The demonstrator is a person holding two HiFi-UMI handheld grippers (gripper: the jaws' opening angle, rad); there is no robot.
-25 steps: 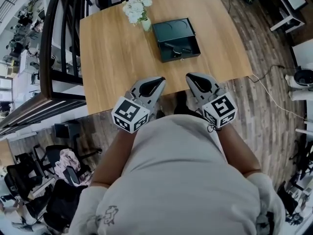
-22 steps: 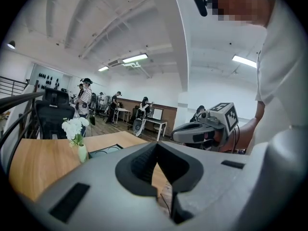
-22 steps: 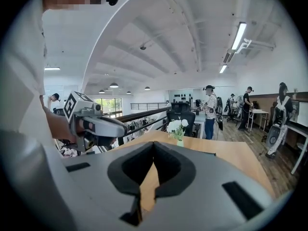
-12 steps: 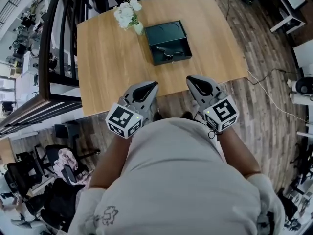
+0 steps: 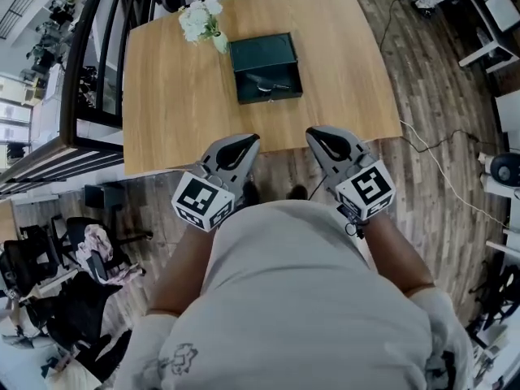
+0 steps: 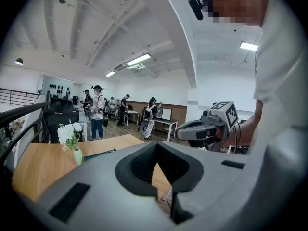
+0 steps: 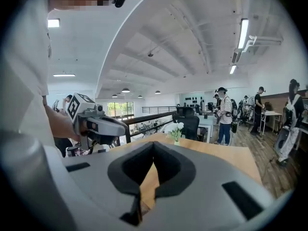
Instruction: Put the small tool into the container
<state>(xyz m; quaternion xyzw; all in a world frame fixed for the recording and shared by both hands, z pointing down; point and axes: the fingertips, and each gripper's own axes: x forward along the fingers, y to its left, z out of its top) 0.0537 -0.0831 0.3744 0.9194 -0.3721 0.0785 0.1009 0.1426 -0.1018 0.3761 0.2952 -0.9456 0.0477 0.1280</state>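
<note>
A dark green open container (image 5: pixel 264 66) sits on the wooden table (image 5: pixel 171 96), with a small metal tool (image 5: pixel 262 87) lying inside near its front wall. Both grippers are held close to the person's body, short of the table's near edge and well away from the container. My left gripper (image 5: pixel 243 142) is shut with nothing in it; its jaws meet in a closed seam in the left gripper view (image 6: pixel 172 198). The right gripper (image 5: pixel 318 136) is shut and empty too, its jaws together in the right gripper view (image 7: pixel 139 201).
A small vase of white flowers (image 5: pixel 201 21) stands just left of the container. A black railing (image 5: pixel 81 112) runs along the table's left side. Office chairs (image 5: pixel 49 275) crowd the lower left, cables (image 5: pixel 431 149) lie on the wood floor at right, and people stand far off.
The table and container have slid further away and to the left in the head view. Both grippers, still shut, have drawn back from the table's near edge.
</note>
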